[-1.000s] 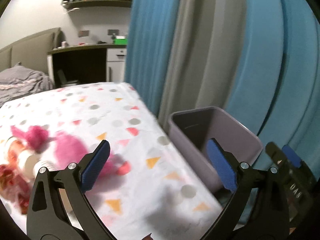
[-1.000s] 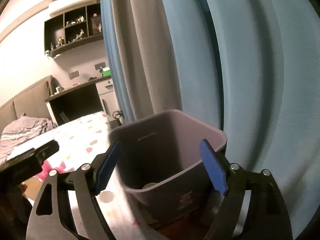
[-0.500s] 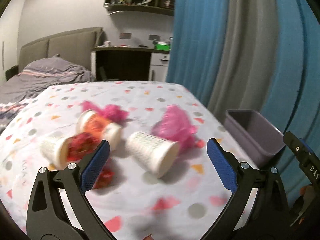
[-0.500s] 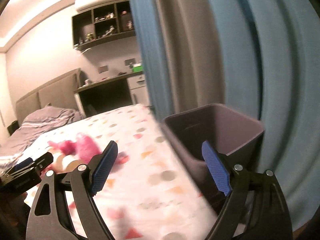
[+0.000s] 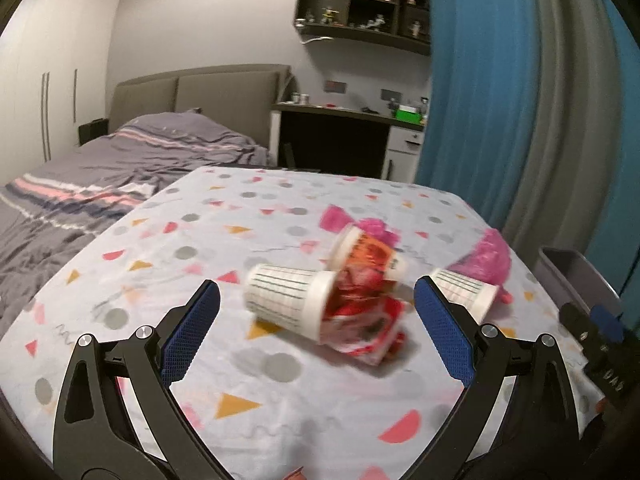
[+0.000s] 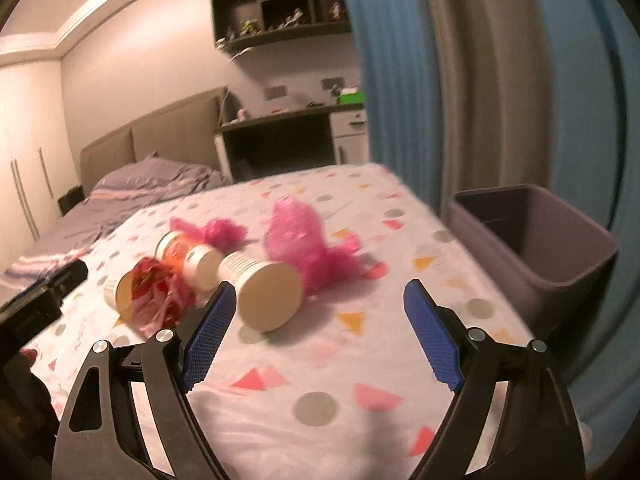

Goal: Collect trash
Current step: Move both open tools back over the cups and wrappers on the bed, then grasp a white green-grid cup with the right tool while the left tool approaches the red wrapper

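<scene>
Trash lies on a table with a white patterned cloth. A white ridged paper cup lies on its side with a red wrapper spilling from it. Behind it lie an orange-printed cup, a second ridged cup and pink plastic bags. My left gripper is open and empty just before the near cup. My right gripper is open and empty, near the second ridged cup. The grey bin stands off the table's right edge.
Blue and grey curtains hang behind the bin. A bed with grey bedding stands to the left beyond the table. A dark desk and wall shelves are at the back. The left gripper's body shows at the right wrist view's left edge.
Both grippers have swung left, away from the bin and curtains, toward the trash on the table. The cups and wrapper now sit between the left gripper's fingers in view. Both stay open.
</scene>
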`<state>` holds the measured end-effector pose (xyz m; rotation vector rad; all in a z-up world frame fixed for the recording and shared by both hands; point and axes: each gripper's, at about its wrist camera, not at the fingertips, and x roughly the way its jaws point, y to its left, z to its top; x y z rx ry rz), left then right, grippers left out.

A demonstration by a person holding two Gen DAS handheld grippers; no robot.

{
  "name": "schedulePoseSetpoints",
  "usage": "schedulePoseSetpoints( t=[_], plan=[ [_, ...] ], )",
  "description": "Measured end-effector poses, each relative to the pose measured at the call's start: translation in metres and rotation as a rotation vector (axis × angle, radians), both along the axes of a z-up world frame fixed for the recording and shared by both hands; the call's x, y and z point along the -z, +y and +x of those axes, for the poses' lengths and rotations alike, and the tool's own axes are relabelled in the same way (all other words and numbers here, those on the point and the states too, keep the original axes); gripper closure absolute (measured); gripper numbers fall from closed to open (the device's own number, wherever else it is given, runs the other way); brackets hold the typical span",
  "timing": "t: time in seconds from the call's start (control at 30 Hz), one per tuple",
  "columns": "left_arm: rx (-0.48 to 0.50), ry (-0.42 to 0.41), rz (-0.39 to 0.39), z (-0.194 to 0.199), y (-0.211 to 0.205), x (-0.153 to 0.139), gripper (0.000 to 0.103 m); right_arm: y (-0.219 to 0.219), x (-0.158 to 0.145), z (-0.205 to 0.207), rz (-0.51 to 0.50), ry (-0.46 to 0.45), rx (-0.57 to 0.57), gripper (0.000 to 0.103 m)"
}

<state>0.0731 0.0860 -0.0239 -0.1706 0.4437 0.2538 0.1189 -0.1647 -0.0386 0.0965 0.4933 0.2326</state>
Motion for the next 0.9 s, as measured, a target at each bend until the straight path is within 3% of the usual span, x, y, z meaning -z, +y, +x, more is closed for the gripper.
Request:
schedulePoseSetpoints(
  t=[0.3, 0.57, 0.9],
  plan=[
    [-0.031, -0.008, -0.01, -0.006, 0.019, -0.001, 0.007, 0.034, 0.018, 0.03, 0.037, 0.112, -0.053, 0.034],
    [-0.005, -0.008, -0.008, 0.001, 0.018, 0.005, 0.007, 0.043, 0.027, 0.046, 0.037, 0.158, -0.064, 0.046],
    [0.071, 0.015, 0.006, 0.014, 0.005, 0.014, 0.01, 0.049, 0.031, 0.055, 0.063, 0.194, -0.143, 0.086]
  ],
)
